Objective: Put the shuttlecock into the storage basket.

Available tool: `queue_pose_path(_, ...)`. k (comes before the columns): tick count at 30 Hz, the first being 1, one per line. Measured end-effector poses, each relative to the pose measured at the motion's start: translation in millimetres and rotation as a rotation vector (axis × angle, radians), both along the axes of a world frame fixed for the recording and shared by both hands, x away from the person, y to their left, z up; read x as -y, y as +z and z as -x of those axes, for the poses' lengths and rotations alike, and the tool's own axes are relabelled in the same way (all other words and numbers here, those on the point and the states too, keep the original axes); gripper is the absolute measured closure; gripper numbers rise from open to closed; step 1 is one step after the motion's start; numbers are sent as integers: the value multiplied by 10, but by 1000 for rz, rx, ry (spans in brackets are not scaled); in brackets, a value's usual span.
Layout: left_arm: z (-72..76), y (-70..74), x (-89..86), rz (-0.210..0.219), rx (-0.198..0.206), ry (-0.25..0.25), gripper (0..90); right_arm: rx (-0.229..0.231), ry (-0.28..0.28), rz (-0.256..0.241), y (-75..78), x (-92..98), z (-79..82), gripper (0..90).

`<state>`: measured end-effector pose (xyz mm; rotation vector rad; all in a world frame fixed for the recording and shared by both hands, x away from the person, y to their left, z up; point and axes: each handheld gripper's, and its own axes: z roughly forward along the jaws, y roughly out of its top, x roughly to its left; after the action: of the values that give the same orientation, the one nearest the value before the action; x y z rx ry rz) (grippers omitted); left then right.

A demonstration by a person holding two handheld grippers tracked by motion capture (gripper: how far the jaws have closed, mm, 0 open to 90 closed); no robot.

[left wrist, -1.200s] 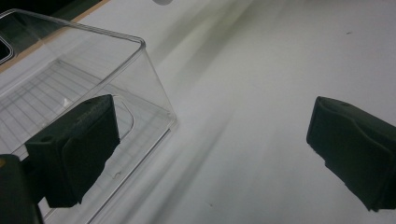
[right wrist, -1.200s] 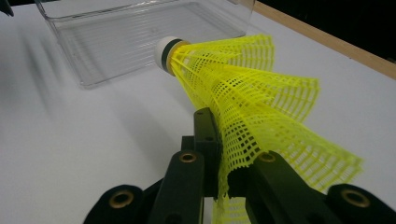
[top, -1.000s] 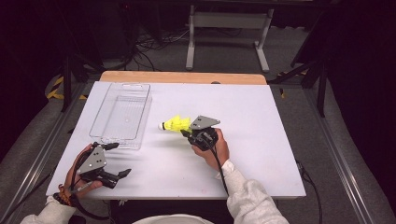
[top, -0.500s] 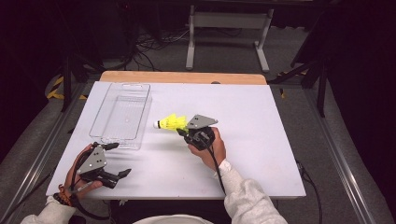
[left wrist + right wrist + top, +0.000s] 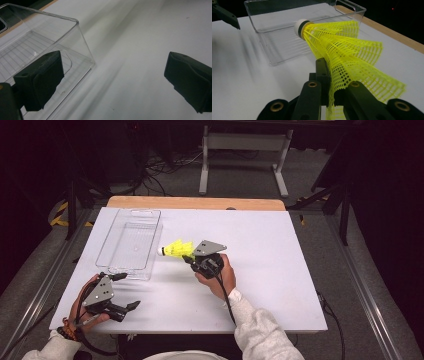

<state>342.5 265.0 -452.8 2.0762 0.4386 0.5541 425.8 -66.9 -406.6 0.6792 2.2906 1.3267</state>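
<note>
A yellow mesh shuttlecock [image 5: 176, 249] with a white cork tip hangs just above the white table [image 5: 280, 270], tip pointing left toward a clear plastic bin [image 5: 102, 245]. My right gripper [image 5: 189, 259] is shut on its skirt. In the right gripper view the shuttlecock [image 5: 342, 50] fans out from my right gripper [image 5: 329, 75], with the bin [image 5: 274, 32] just beyond the cork. My left gripper [image 5: 127, 291] is open near the table's front left corner. In the left gripper view my left gripper [image 5: 113, 77] is wide and empty, beside the bin's near corner [image 5: 80, 42].
A wooden strip [image 5: 195, 203] runs along the table's far edge. Metal frame legs [image 5: 240, 150] and cables stand on the dark floor behind. The bin holds nothing that I can see. The left gripper's tip [image 5: 224, 13] shows at the upper left of the right gripper view.
My right gripper has carried the shuttlecock a little to the left, closer to the bin. The left gripper has stayed where it was.
</note>
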Motion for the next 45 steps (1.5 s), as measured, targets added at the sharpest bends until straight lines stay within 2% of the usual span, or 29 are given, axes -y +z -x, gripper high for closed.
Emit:
queue_pose_path(18, 1, 2, -12, 4, 2, 0, 32, 8, 35, -10, 80, -251, -70, 874)
queue_pose_path(45, 10, 3, -7, 9, 0, -1, 34, 19, 85, 27, 141, -598, -131, 875)
